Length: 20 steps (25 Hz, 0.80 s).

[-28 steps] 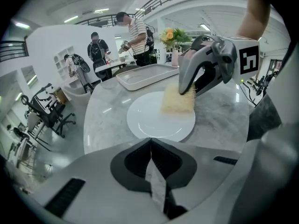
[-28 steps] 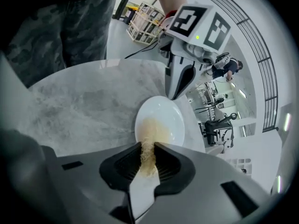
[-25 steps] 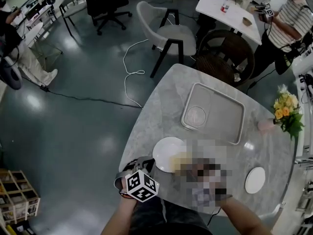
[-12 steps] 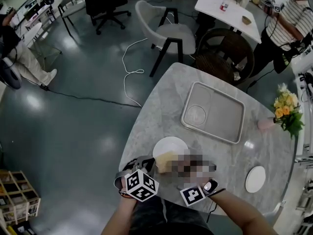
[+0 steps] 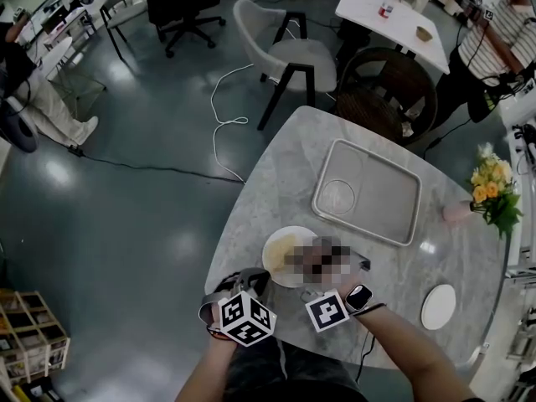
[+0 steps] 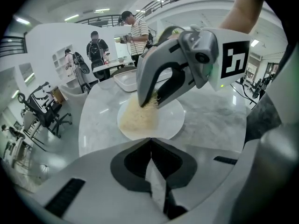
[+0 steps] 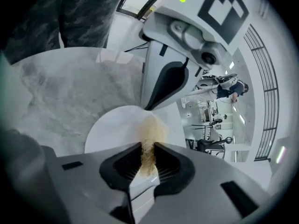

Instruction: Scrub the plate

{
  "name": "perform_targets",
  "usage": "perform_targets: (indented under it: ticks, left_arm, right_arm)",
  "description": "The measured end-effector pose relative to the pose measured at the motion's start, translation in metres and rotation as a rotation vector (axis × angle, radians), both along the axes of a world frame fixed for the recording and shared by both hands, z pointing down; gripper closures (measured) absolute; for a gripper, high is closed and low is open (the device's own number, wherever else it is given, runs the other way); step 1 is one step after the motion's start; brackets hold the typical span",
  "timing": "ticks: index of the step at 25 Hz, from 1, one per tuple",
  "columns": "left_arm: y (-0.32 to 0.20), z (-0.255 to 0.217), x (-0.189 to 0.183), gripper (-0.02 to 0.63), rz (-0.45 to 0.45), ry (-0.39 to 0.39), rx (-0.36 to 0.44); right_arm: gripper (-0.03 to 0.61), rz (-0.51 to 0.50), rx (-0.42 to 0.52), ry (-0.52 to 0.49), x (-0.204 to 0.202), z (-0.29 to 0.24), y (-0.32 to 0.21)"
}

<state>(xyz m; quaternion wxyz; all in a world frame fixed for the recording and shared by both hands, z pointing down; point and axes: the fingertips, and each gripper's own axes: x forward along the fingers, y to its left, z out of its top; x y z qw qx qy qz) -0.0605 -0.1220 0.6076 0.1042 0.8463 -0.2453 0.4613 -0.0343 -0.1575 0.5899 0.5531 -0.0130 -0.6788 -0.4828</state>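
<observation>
Two claws meet at the white plate near the surface edge: right claw grips a soft scrubber against it; left claw, clenched empty, should probably pin the slippery, breakable rim.

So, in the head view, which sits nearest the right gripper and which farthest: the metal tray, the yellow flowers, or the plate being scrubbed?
1. Plate, under the right gripper and its scrubber, nearside.
2. Metal tray, beyond it, mid-table.
3. Yellow flowers, far off to the right.
</observation>
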Motion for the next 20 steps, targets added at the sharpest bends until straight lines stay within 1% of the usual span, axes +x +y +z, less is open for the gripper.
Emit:
perform_targets:
  ticks: [3, 4, 6, 7, 9, 12, 15, 20]
  left_arm:
    - [-0.001, 0.0, 0.001, 0.603, 0.005, 0.002, 0.001]
    - [-0.002, -0.001, 0.001, 0.603, 0.006, 0.001, 0.001]
    - [-0.002, -0.001, 0.0, 0.603, 0.005, 0.001, 0.0]
    - [-0.003, -0.001, 0.0, 0.603, 0.004, 0.002, -0.001]
    - [-0.003, -0.001, 0.0, 0.603, 0.003, 0.003, -0.003]
    - [-0.005, -0.003, 0.001, 0.603, 0.004, 0.003, -0.005]
    - [-0.006, -0.003, 0.002, 0.603, 0.005, -0.001, -0.005]
    - [-0.006, -0.002, 0.001, 0.603, 0.004, -0.003, -0.006]
  right_arm:
    - [0.506, 0.068, 0.007, -0.01, 0.004, 0.0, -0.014]
    - [0.506, 0.099, -0.019, -0.013, 0.008, 0.002, -0.014]
    - [0.506, 0.177, -0.141, -0.02, 0.018, 0.013, -0.002]
    - [0.506, 0.208, -0.187, -0.021, 0.024, 0.018, 0.002]
    - [0.506, 0.239, -0.204, -0.018, 0.035, 0.02, 0.005]
    - [0.506, 0.245, -0.188, -0.006, 0.049, 0.018, 0.012]
    - [0.506, 0.225, -0.167, -0.004, 0.056, 0.016, 0.022]
    - [0.506, 0.168, -0.163, -0.023, 0.045, 0.011, 0.044]
